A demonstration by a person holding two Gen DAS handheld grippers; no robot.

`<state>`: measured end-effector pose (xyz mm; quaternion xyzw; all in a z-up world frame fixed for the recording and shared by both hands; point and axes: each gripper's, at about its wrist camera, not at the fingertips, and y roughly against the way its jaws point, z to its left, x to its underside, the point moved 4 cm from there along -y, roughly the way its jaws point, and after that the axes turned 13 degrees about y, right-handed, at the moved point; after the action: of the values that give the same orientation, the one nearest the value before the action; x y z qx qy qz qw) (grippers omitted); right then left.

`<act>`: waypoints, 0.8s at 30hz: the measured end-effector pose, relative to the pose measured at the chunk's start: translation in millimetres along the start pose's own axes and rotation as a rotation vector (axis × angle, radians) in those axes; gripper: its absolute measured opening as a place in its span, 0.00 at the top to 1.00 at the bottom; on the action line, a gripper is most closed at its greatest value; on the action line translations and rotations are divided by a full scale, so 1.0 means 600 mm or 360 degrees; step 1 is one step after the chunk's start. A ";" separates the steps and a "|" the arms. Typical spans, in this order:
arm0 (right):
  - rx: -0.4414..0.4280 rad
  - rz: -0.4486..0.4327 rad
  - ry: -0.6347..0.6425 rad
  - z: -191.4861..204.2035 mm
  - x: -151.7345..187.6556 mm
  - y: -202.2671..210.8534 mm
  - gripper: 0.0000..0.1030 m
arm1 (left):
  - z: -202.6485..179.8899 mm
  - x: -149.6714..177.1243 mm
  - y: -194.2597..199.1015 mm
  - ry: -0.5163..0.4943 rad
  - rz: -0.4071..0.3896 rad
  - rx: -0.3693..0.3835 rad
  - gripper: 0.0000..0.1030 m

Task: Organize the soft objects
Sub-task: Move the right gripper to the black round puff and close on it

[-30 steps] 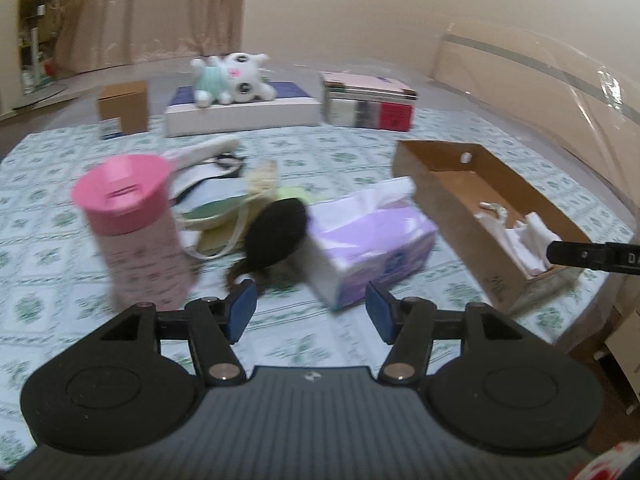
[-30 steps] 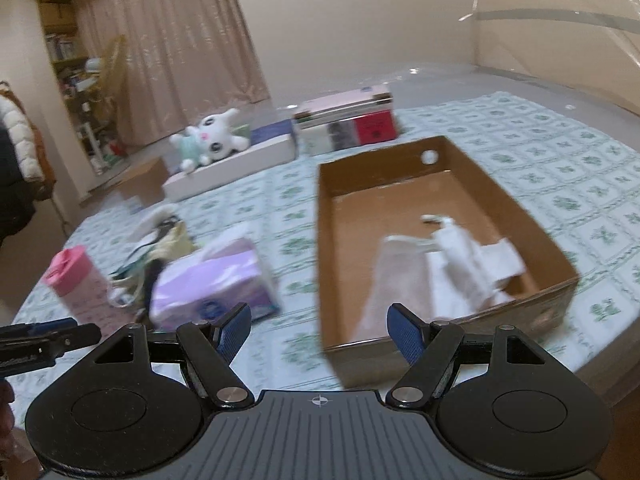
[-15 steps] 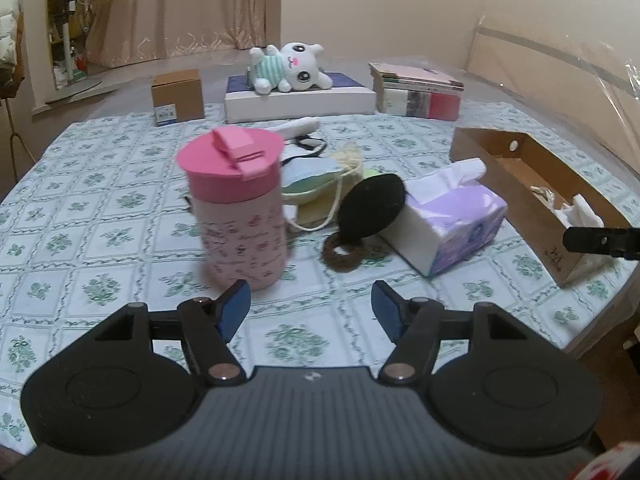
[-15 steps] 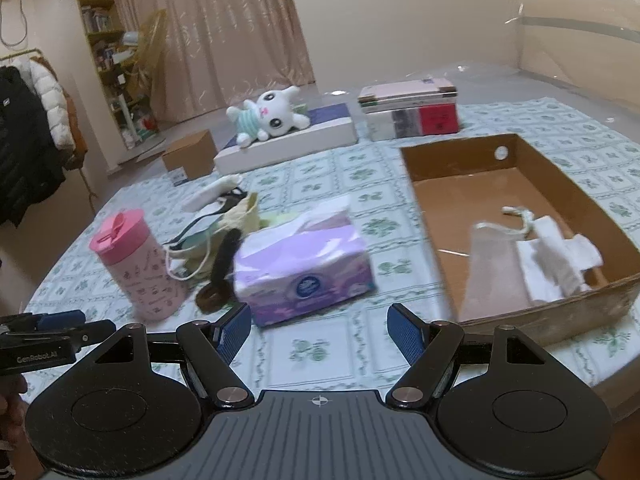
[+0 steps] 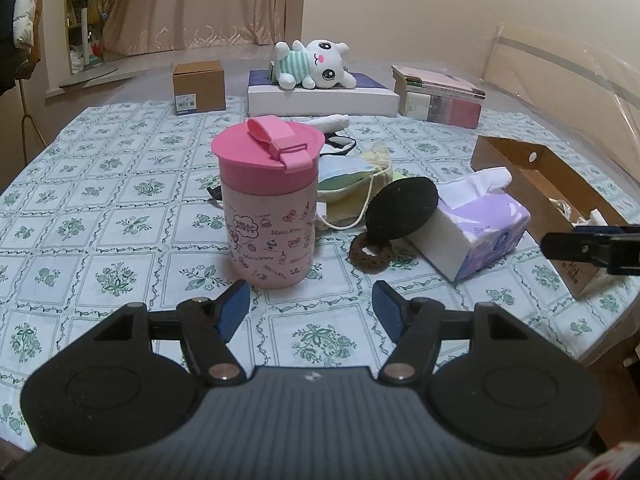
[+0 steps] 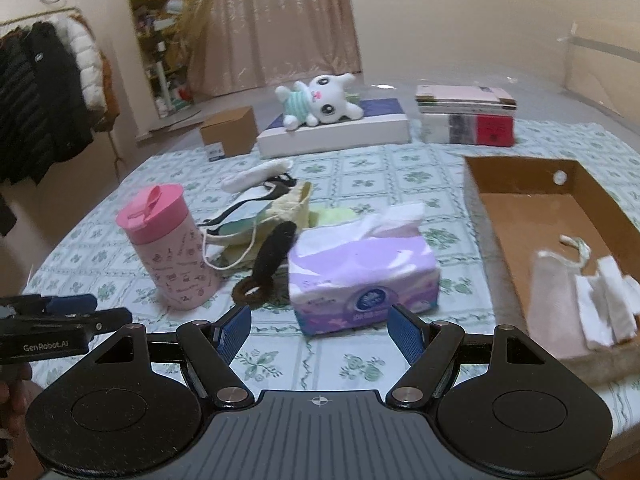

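Note:
A pile of soft things lies mid-table: a yellow drawstring pouch (image 5: 352, 200) with a blue face mask (image 5: 344, 165), a black round pad (image 5: 402, 208), a brown scrunchie (image 5: 370, 251) and a white sock (image 5: 330, 122). A purple tissue pack (image 6: 362, 276) lies beside them. The cardboard box (image 6: 532, 216) on the right holds a pink cloth (image 6: 554, 304) and white cloths (image 6: 612, 300). My left gripper (image 5: 310, 312) is open and empty, just short of the pink cup (image 5: 270, 204). My right gripper (image 6: 320, 334) is open and empty, in front of the tissue pack.
A plush cat (image 5: 316, 64) lies on a flat white box (image 5: 320, 98) at the back. A small brown carton (image 5: 199, 86) and a stack of books (image 5: 440, 96) flank it. The table edge runs near the cardboard box on the right.
Both grippers have pulled back and swung left. The pink cup now sits centred before the left gripper, and the tissue pack before the right. Both stayed open and empty.

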<state>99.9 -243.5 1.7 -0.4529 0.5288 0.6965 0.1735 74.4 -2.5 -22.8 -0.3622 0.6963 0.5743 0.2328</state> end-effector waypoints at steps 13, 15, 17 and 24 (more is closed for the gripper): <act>-0.0096 0.0004 0.0464 0.034 -0.023 -0.078 0.27 | 0.015 0.003 -0.039 0.0027 0.0043 -0.0048 0.38; -0.0105 -0.0001 0.0564 0.038 -0.029 -0.094 0.27 | 0.018 0.002 -0.046 0.0028 0.0048 -0.0055 0.38; -0.0111 -0.0008 0.0666 0.041 -0.034 -0.109 0.27 | 0.019 0.000 -0.054 0.0021 0.0050 -0.0058 0.38; -0.0157 0.0008 0.1089 0.054 -0.049 -0.178 0.27 | 0.018 0.001 -0.079 0.0009 0.0074 -0.0016 0.38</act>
<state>178.1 -167.0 -35.3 -0.6668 0.5230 0.5296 -0.0378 109.9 4.2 -55.7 -0.3485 0.7023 0.5820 0.2157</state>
